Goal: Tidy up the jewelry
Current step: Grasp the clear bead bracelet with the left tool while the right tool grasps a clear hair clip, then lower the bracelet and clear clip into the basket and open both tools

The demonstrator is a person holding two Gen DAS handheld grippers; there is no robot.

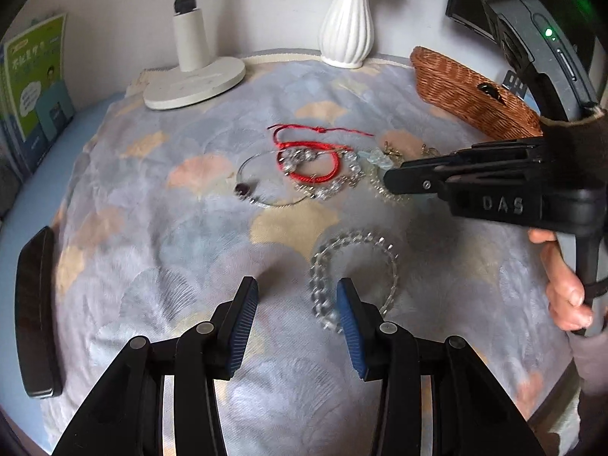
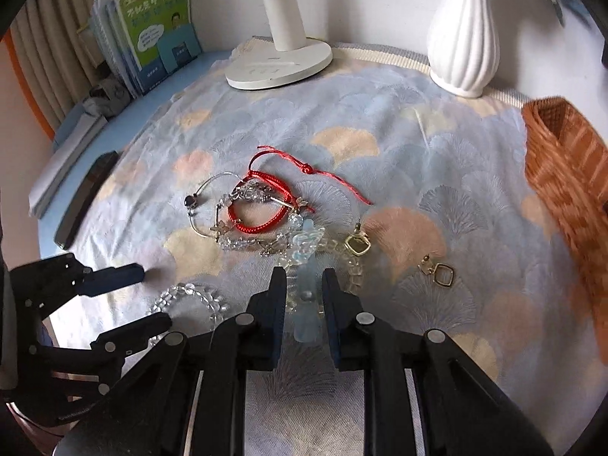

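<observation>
Nearest the left gripper, a clear bead bracelet lies in a loop on the counter, one side of it beside the right-hand blue pad; the jaws stand partly apart with nothing between them. Beyond it the jewelry sits in a tangle: a pale blue pendant on a string of yellowish clear beads, a braided red cord bracelet with loose tails, a crystal bead chain and a thin wire bangle with a dark bead. Two gold square-framed earrings lie apart to the right. The right gripper, pointing steeply down, has its jaws drawn narrow around the pale blue strand below the pendant.

Covering the counter is a soft cloth printed with blue, peach and cream fan shapes. A dark flat case lies at its left edge. Farther back stand a white lamp base, a ribbed white vase of blue flowers, a woven basket and leaning books against the pale wall. A hand grips the right gripper's handle.
</observation>
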